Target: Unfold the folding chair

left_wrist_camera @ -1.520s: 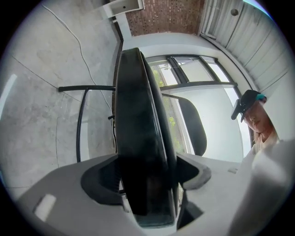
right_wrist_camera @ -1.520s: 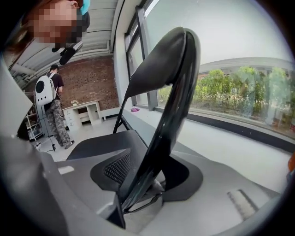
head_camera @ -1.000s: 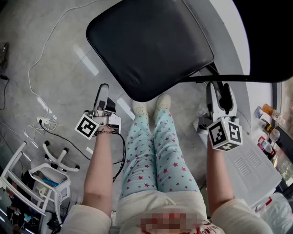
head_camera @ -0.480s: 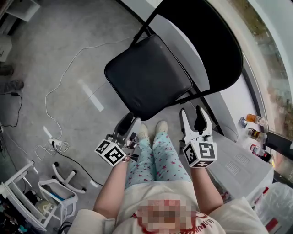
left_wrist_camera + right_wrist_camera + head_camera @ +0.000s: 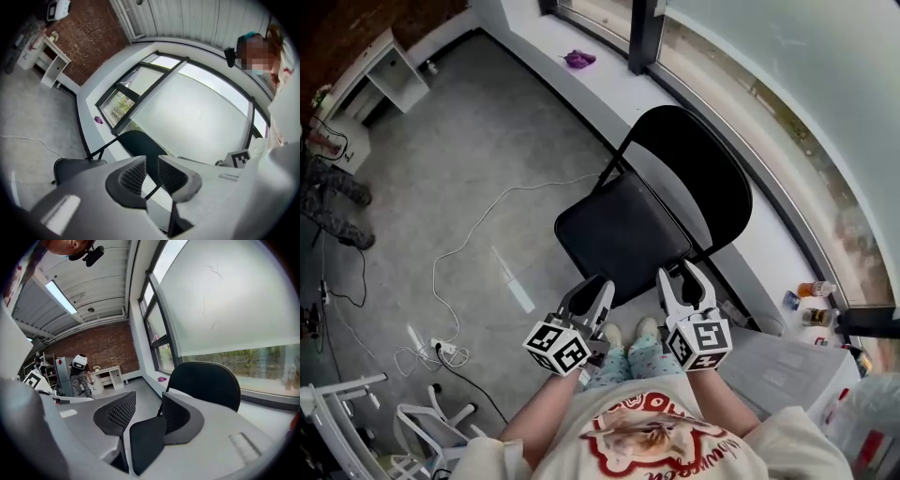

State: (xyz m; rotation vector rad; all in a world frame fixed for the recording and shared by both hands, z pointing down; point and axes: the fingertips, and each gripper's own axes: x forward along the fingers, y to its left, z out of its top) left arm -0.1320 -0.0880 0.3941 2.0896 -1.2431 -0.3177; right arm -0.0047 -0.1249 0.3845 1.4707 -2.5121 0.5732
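Folding chair (image 5: 623,234) stands opened on the floor at twelve o'clock from the person, clear of both tools.

Left gripper (image 5: 589,298): jaws narrowly apart, empty.

Right gripper (image 5: 682,286): jaws half open, just been closing, nothing between.

Risk: the seat may not be fully seated, and the white cable (image 5: 464,236) at nine o'clock could snag a leg.

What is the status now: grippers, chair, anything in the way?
Left gripper open, empty. Right gripper open, empty, jaws just been closing. Chair stands unfolded. Cable on floor beside it.
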